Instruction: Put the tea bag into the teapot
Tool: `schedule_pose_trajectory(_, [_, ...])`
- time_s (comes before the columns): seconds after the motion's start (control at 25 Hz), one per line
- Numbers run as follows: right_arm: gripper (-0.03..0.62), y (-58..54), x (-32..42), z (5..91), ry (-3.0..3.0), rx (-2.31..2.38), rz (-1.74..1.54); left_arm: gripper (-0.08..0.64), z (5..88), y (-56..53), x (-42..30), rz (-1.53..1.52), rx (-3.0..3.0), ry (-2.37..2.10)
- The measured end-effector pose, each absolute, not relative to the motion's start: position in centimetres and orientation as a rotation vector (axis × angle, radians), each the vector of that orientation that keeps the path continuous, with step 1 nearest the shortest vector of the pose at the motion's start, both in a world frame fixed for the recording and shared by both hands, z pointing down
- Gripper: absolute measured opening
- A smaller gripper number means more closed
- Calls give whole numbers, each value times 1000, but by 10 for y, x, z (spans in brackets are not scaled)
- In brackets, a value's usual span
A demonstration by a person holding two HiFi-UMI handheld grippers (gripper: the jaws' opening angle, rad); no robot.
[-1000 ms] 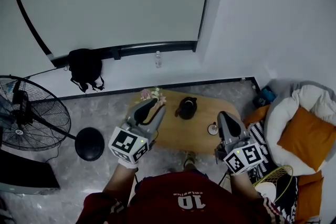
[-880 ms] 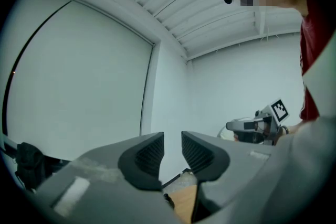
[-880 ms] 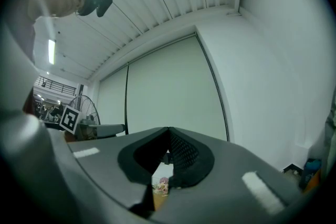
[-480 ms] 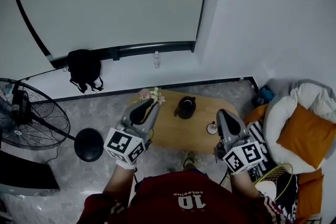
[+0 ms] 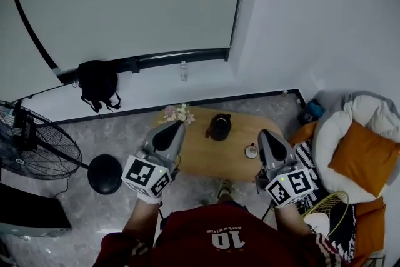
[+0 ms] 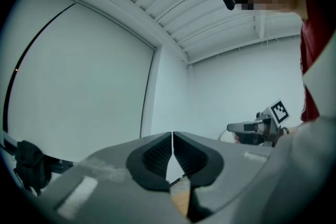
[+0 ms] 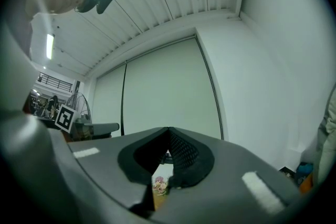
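A dark teapot (image 5: pixel 219 127) stands at the back of a low oval wooden table (image 5: pixel 212 159). A small pale thing (image 5: pixel 252 151) lies near the table's right edge, too small to tell what it is. My left gripper (image 5: pixel 175 126) hangs level over the table's left end, left of the teapot. Its jaws have just been closing and now meet with nothing between them (image 6: pixel 172 135). My right gripper (image 5: pixel 265 135) hovers beside the small pale thing, its jaws also shut and empty (image 7: pixel 168 129). No tea bag can be made out.
A bunch of pale flowers (image 5: pixel 177 113) sits at the table's back left corner. A standing fan (image 5: pixel 37 147) with a round base (image 5: pixel 104 173) is at the left. A black bag (image 5: pixel 97 81) leans on the wall. A white seat with an orange cushion (image 5: pixel 362 159) is at the right.
The left gripper's jaws have gone from wide apart to closed, with nothing caught. Both hands have stayed about where they were.
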State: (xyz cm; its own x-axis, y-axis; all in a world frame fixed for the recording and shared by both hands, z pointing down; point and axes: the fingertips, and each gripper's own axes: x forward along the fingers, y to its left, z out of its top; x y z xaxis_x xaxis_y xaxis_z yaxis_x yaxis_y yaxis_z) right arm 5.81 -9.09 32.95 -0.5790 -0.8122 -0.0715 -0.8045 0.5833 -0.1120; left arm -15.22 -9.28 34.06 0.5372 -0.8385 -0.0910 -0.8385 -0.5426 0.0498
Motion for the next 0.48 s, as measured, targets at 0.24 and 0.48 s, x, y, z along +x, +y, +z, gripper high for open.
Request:
schedule_pose_trajectory(0.24, [3,-94,59,328,2689,-1411,-97,2,338,-92,-151,-161,2760,-1505])
schedule_pose_trajectory(0.48, [2,-95,56,331,2694,-1444,-99,2,337,-91,-153,-167,2753,-1503])
